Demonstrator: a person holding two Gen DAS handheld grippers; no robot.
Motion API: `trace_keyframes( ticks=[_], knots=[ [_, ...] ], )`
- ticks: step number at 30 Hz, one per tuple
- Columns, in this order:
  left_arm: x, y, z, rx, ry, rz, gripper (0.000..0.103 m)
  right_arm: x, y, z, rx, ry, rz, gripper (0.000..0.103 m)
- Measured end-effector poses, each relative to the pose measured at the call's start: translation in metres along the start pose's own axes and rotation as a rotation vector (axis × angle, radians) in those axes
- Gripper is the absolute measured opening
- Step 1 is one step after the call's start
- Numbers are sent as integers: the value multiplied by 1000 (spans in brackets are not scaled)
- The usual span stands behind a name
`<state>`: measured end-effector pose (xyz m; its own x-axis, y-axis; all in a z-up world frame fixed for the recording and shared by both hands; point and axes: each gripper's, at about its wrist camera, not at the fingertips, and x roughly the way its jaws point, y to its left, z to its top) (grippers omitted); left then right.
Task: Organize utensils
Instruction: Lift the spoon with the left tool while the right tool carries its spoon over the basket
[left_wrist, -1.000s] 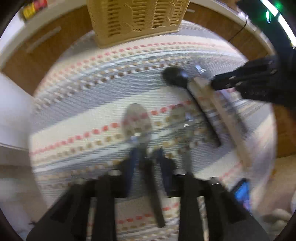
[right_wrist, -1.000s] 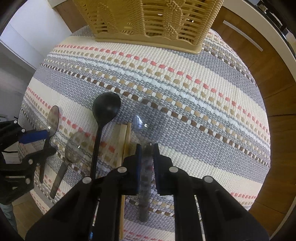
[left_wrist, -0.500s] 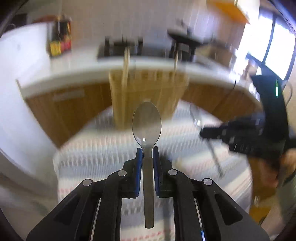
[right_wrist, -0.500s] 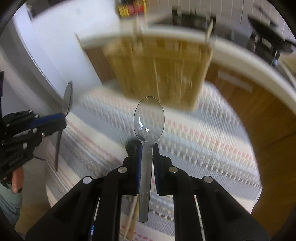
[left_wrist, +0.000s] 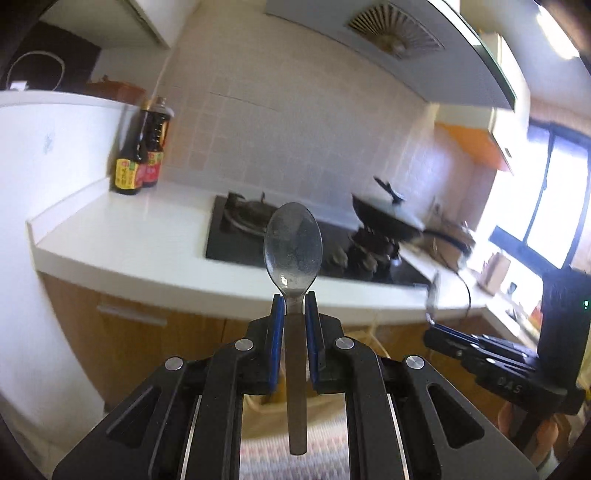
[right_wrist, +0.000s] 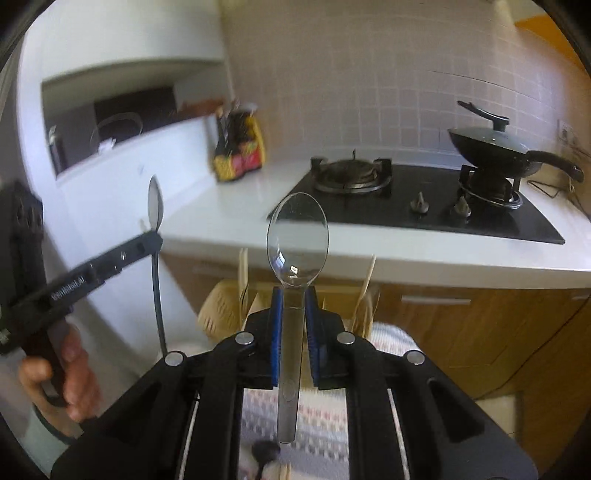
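My left gripper (left_wrist: 294, 300) is shut on a metal spoon (left_wrist: 293, 243), held upright with the bowl up, well above the striped mat (left_wrist: 325, 452). My right gripper (right_wrist: 294, 295) is shut on a second, shinier metal spoon (right_wrist: 297, 236), also upright. In the right wrist view the left gripper (right_wrist: 153, 236) and its spoon (right_wrist: 155, 206) show at the left. In the left wrist view the right gripper (left_wrist: 432, 328) shows at the right with its spoon seen edge-on. The tan woven utensil basket (right_wrist: 225, 306) stands below and beyond my right gripper. A black spoon (right_wrist: 264, 450) lies on the mat.
A white counter (right_wrist: 406, 251) carries a black gas hob (right_wrist: 424, 206) with a lidded black pan (right_wrist: 491, 147). Sauce bottles (left_wrist: 138, 155) stand at the counter's left. Wooden cabinet fronts (right_wrist: 480, 332) lie below the counter. Chopsticks (right_wrist: 367, 284) stand in the basket.
Both grippers have lifted their spoons off the mat and tilted up, so the views now face the counter and wall instead of the mat and basket.
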<state>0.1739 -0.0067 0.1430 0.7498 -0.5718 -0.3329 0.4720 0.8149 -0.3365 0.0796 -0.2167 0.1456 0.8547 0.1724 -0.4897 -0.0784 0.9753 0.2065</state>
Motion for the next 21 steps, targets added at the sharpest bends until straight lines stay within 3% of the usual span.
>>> trace_keyframes(
  ticks=[9,15,21],
  knots=[
    [42,23,-3,-71,-101,-30,10,21,-27,17,43,-194,-71,10],
    [56,16,-14,12,-136,8,10,43,-25,5,-4,-243,-121,10],
    [63,3,-30,123,-161,60,10,58,-38,-9,59,-264,-133,10]
  ],
)
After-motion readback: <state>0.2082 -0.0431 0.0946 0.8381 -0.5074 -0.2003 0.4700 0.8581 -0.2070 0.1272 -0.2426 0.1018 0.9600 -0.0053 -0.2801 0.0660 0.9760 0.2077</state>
